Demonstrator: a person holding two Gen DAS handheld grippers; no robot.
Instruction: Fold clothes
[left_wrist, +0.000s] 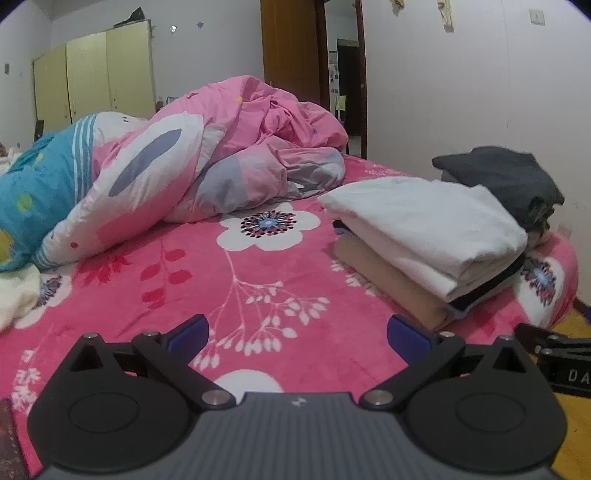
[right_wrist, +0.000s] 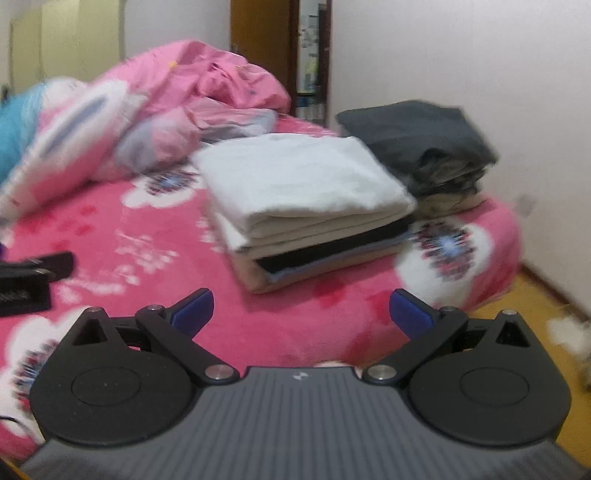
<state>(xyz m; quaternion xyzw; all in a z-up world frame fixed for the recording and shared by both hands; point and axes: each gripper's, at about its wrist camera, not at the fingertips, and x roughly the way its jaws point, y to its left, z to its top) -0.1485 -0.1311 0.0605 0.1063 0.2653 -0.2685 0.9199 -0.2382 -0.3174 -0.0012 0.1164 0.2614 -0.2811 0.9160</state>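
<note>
- Nearest to us, our left gripper is wide open and holds nothing. It hangs just over the pink sheet.
- Our right gripper is wide open too, with nothing between its blue tips. The right view is blurry.
- On the right side of the bed sits a neat stack of folded clothes: a white one on top, a dark one and a tan one under it.
- Just past the stack, near the wall, is a grey pile, folded too but looser.
- So the clothes we can see lie folded already. A white cloth peeks in at the far left edge, and we cannot tell what it is.
- We think these clothes are soft, light and floppy. They would sag if we pinched one spot, so two corners or an edge are best to hold.
- The stack could slide or tip if we bump it.
- Farther back, a big pink quilt is bunched up and fills much of the bed.
- A blue pillow lies far left.
- Far behind are a wardrobe and a door.
</note>
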